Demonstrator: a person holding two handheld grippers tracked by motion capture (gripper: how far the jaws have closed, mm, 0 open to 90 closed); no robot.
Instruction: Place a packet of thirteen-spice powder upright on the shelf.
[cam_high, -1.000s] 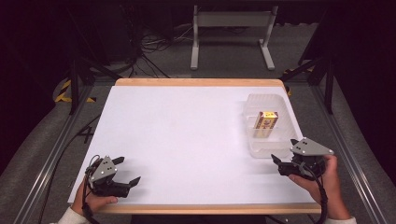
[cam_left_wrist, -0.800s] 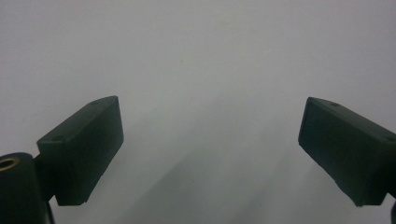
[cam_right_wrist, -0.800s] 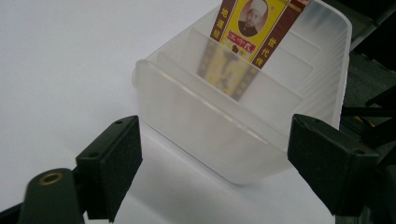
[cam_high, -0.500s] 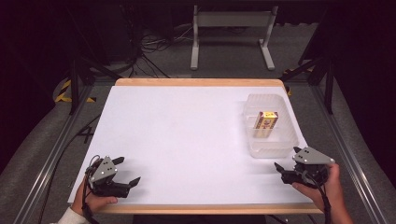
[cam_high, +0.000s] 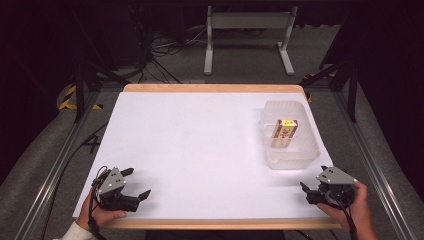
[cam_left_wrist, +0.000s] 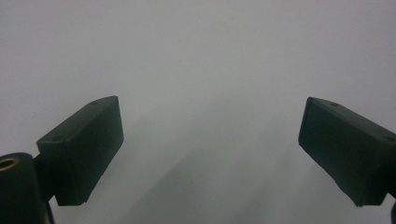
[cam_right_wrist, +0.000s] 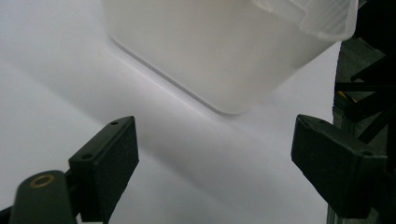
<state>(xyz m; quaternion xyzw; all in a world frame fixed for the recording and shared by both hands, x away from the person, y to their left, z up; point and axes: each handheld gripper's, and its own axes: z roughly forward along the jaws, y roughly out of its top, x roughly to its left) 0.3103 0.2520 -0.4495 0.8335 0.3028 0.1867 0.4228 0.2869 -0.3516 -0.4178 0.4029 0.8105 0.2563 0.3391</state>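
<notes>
Worktop: the white worktop (cam_high: 200, 145) has a wooden edge along its far and near sides, with grey floor and dark frame legs around it.
Container: a clear plastic container (cam_high: 290, 134) sits on the right part of the worktop, toward the far side, its long axis running away from you.
Box: a small yellow-and-brown box (cam_high: 285, 131) stands inside the container, leaning on one wall, printed face up toward the high view.
Your left gripper: the left gripper (cam_high: 136, 183) rests at the near left corner of the worktop in your left hand (cam_high: 102, 215), well apart from the container.
Left fingers: spread wide, nothing between them; in the left gripper view they (cam_left_wrist: 84, 149) frame bare white surface.
Your right gripper: the right gripper (cam_high: 309, 194) sits at the near right corner in your right hand (cam_high: 352, 210), near the container's closest end but not touching it.
Right fingers: spread wide and empty; in the right gripper view they (cam_right_wrist: 107, 163) point at the container's (cam_right_wrist: 224, 51) frosted corner just ahead.
</notes>
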